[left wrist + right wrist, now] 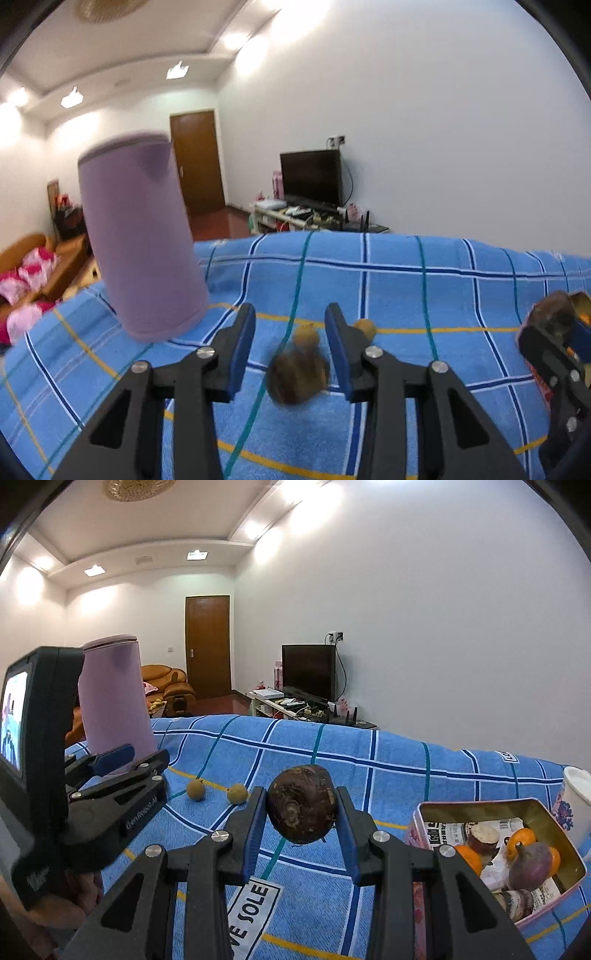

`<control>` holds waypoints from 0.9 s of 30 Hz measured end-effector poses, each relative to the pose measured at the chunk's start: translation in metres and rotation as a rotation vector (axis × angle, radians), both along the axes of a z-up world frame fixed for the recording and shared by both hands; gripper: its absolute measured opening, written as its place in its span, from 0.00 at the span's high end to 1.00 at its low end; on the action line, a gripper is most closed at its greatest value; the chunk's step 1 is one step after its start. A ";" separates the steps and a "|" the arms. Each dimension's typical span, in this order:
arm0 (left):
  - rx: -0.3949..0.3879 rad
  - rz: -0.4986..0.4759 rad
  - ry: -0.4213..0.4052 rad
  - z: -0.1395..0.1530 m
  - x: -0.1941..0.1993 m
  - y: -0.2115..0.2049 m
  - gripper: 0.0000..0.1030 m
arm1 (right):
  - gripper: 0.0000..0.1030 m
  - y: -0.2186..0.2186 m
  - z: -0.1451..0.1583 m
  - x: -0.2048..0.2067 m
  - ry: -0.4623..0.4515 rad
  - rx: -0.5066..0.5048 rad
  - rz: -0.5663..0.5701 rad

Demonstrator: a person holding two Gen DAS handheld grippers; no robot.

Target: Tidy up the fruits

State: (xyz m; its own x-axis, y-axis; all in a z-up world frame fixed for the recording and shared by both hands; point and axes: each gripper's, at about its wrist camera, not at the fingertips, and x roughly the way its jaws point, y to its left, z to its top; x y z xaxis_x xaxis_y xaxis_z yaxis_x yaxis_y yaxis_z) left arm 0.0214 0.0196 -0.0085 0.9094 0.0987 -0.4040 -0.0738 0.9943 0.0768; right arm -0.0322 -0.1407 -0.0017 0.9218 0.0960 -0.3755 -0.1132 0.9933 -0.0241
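Observation:
My right gripper [301, 794] is shut on a dark brown, round taro-like root [301, 806], held above the blue checked cloth [388, 775]. To its right stands a pink tin [461, 804] holding small oranges [521, 840], a purple root [530, 864] and cut pieces. Two small tan longans [195, 790] [237, 794] lie on the cloth. My left gripper [290, 314] is open; a blurred brown fruit [297, 376] shows between its fingers without touching either pad. Its jaws look empty in the right wrist view, where it [147, 755] sits at the left.
A tall purple cylinder [140, 240] stands on the cloth at the left, close to my left gripper. A white cup [576, 801] stands behind the tin. Past the table's far edge are a TV [308, 672] on a low stand, a door and an orange sofa.

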 end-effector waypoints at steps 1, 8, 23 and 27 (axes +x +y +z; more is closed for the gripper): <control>0.016 -0.004 -0.009 0.000 0.000 -0.003 0.60 | 0.62 -0.001 0.000 0.000 -0.001 0.001 -0.002; -0.011 -0.031 0.013 0.003 -0.004 -0.001 0.60 | 0.62 -0.003 0.001 -0.003 0.000 0.008 -0.024; -0.116 -0.296 0.354 -0.014 0.012 0.017 0.44 | 0.62 -0.014 -0.003 -0.002 0.038 0.056 -0.019; -0.007 -0.340 0.412 -0.028 0.008 -0.019 0.43 | 0.62 -0.013 -0.003 -0.002 0.038 0.054 -0.019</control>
State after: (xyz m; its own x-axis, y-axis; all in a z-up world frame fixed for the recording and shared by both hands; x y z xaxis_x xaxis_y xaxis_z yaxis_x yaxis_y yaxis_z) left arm 0.0295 0.0008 -0.0369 0.6554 -0.1782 -0.7339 0.2877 0.9574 0.0244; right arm -0.0341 -0.1538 -0.0050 0.9091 0.0993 -0.4047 -0.0940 0.9950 0.0331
